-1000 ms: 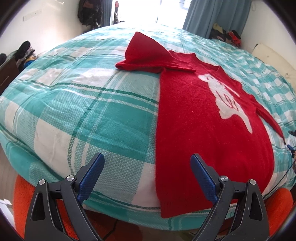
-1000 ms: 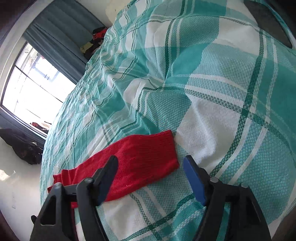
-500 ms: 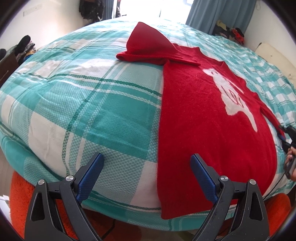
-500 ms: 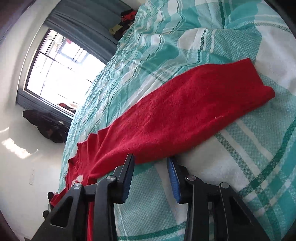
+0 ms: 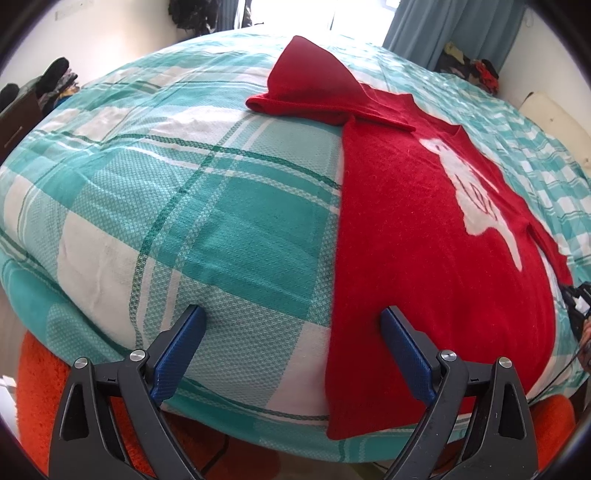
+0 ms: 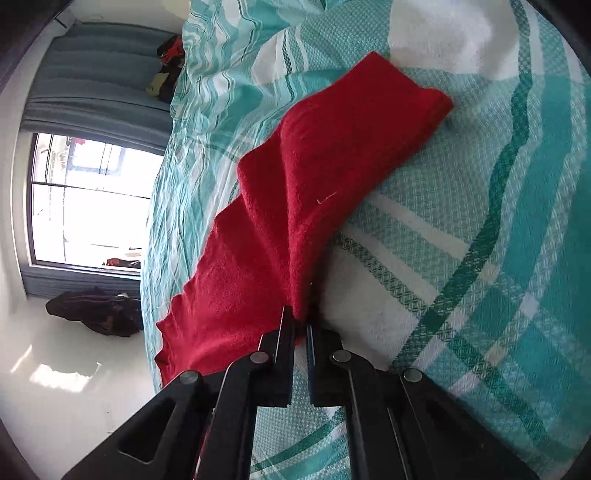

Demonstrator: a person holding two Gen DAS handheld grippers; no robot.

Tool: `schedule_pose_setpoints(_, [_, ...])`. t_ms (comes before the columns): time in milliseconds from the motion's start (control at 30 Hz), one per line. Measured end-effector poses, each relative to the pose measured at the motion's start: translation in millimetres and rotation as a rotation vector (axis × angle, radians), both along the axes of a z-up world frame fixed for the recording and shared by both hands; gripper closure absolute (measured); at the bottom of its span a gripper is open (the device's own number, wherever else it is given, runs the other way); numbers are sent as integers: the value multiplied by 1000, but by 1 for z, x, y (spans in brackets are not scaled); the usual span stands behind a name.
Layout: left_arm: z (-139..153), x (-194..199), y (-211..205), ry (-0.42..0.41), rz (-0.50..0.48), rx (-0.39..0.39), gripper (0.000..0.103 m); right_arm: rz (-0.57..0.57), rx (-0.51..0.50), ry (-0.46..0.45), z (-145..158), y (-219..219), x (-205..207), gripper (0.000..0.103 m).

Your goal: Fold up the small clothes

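Left wrist: left gripper (image 5: 291, 354) fingers apart, empty, over near bed (image 5: 184, 206) edge; red sweater (image 5: 424, 236) flat, hem at that edge, bare plaid to its left. Right wrist: right gripper (image 6: 300, 323) fingers just closed, clamped on sleeve (image 6: 332, 166) edge; cuff on bed, open cover beyond.

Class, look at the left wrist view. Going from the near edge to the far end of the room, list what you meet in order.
Left gripper with open jaws → hem of the red sweater on the checked bedspread → its white motif → folded sleeve → bright window.
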State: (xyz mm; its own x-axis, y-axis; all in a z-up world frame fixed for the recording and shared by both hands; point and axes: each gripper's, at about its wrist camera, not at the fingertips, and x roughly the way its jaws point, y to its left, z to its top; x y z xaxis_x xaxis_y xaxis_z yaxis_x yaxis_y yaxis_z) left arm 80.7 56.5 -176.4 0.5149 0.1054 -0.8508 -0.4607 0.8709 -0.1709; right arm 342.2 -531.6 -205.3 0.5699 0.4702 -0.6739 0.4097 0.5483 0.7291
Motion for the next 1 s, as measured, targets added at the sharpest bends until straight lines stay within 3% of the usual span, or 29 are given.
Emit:
schedule_pose_setpoints(133, [-2,-1,2,0,-1,-9,8,-33,4,-85,13,-18,-17,66])
schedule_pose_setpoints(300, [-3,2,0,8,-5,4,7,-162,84,-108,5,-57,-14,66])
schedule_pose_setpoints(333, [-4,2,0,10,-6,6,7,-179,113,-108,1,-62,-10,76])
schedule_pose_setpoints(367, [-5,2,0,12,-7,7,7,-182,83,-102,3,-65,-7,88])
schedule_pose_setpoints(400, [-5,2,0,14,-7,7,6,-171,-16,-85,10,-66,-4,100])
schedule_pose_setpoints(500, [-5,2,0,14,-7,4,6,-100,-288,-48,25,-61,-2,100])
schedule_pose_setpoints(567, [-6,2,0,16,-9,4,5,-44,-388,-14,26,-52,-4,98])
schedule_pose_setpoints(667, [-9,4,0,30,-17,3,3,11,-433,-31,32,-45,-13,76])
schedule_pose_setpoints(733, [-10,4,0,35,-17,4,2,44,-448,-66,42,-42,-26,44])
schedule_pose_setpoints(800, [-7,4,-1,35,-14,11,3,60,-567,-101,58,-30,-47,35])
schedule_pose_setpoints(867, [-1,3,-4,19,-13,28,3,95,-665,-151,74,-9,-69,34])
schedule_pose_setpoints(1000, [13,1,-13,-24,-42,70,3,283,-712,-281,93,50,-109,34])
